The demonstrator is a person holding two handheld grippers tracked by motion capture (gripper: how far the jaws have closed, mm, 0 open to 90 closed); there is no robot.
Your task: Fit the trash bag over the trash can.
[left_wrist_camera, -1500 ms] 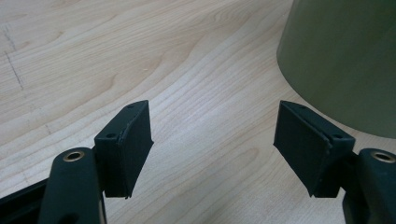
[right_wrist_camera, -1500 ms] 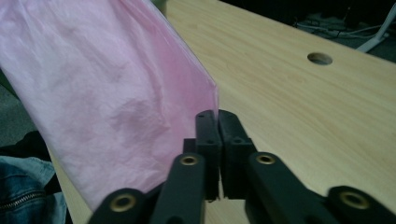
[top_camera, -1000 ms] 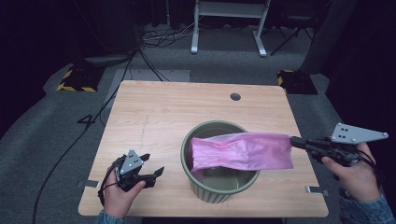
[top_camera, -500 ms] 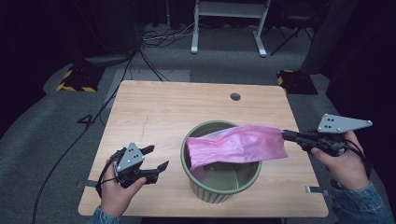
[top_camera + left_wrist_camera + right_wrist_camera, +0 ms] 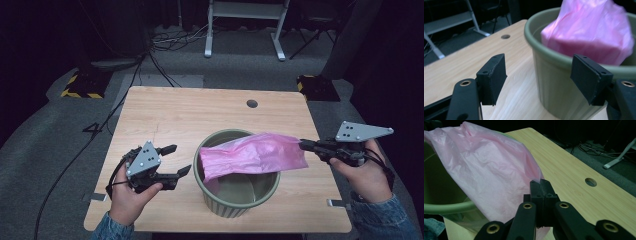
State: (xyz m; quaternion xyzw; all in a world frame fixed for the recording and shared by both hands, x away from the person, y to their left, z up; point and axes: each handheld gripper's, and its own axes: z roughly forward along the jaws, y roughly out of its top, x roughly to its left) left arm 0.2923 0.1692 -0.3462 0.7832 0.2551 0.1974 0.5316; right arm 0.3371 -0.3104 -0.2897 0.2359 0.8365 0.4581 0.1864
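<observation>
Pink bag (image 5: 252,156) lies across green bucket (image 5: 235,200) rim, long axis left-right. Right gripper (image 5: 303,144) clamps bag's right end. Left gripper (image 5: 177,160) spread wide, empty, left of bucket.

Thin crinkled pink plastic bag (image 5: 255,156), smooth matt green bin (image 5: 235,200), pale wood-grain table (image 5: 200,115).

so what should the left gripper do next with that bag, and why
Probably bring the left gripper in to pinch the near edge of the pink bag. The right gripper is shut on one corner, so the bag hangs stretched across the green bin rather than lining it. The left jaws stand open beside the bin's wall, holding nothing. A second grip would likely let the bag's mouth be spread over the rim.
</observation>
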